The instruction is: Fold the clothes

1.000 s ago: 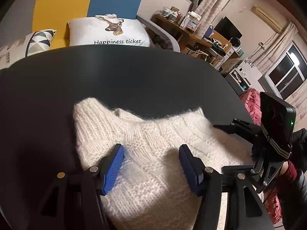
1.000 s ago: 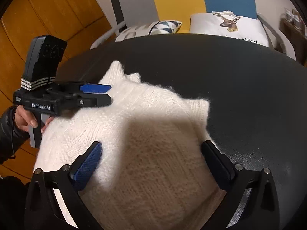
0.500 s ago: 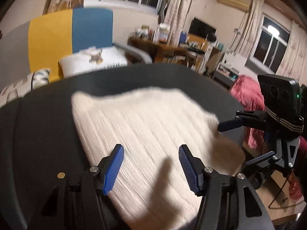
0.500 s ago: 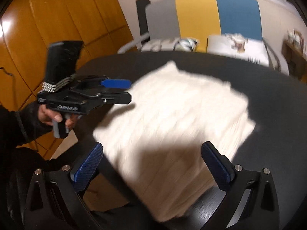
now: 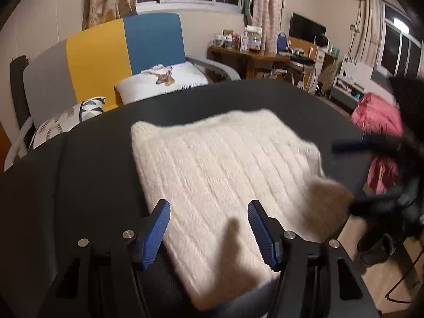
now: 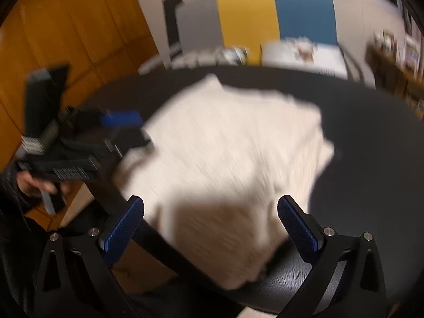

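Observation:
A cream knitted sweater lies folded into a rough rectangle on the black round table. My left gripper is open and raised above the near edge of the sweater, with nothing between its blue pads. In the right wrist view the sweater is blurred by motion, and my right gripper is open above its near corner, holding nothing. The left gripper shows at the left there, held by a hand. The right gripper is a dark blur at the right of the left wrist view.
A sofa with grey, yellow and blue panels and cushions stands behind the table. A pink cloth lies beyond the table's right edge. A cluttered wooden desk is at the back. Orange wooden panels fill the left.
Both grippers have pulled back and up from the sweater, which was under their fingers a second ago. The sweater stays folded on the table.

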Motion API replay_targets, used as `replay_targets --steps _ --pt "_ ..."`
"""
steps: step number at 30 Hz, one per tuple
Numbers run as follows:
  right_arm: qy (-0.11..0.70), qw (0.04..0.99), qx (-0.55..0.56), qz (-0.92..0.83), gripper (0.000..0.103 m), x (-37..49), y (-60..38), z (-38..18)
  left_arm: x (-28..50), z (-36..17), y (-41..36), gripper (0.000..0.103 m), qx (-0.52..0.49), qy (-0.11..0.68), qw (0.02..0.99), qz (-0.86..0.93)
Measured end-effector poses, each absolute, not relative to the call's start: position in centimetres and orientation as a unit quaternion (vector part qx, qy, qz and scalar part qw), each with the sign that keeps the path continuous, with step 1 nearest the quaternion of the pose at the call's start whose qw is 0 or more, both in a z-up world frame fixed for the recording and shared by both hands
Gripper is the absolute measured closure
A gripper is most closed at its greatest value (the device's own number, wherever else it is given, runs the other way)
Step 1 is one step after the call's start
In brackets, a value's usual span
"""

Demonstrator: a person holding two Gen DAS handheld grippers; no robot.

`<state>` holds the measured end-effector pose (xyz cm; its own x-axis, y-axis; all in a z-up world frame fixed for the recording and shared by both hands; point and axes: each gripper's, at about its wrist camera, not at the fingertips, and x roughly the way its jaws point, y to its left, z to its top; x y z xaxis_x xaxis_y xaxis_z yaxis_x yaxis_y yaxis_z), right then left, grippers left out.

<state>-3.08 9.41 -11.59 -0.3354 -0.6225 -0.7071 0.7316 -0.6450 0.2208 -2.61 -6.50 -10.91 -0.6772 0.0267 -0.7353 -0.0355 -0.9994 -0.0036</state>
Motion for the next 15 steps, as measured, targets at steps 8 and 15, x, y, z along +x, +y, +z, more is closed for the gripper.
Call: replay_targets --steps 8,15 --pt "0.111 0.393 0.453 -0.792 0.001 -3.6 6.2 -16.3 -2.0 -14.7 -8.3 0.037 -0.437 -0.049 0.008 0.898" --pt "0.125 0.382 0.455 -0.795 0.000 -3.9 6.3 -14.7 -1.2 -9.6 -8.7 0.038 -0.349 -0.056 0.022 0.935"
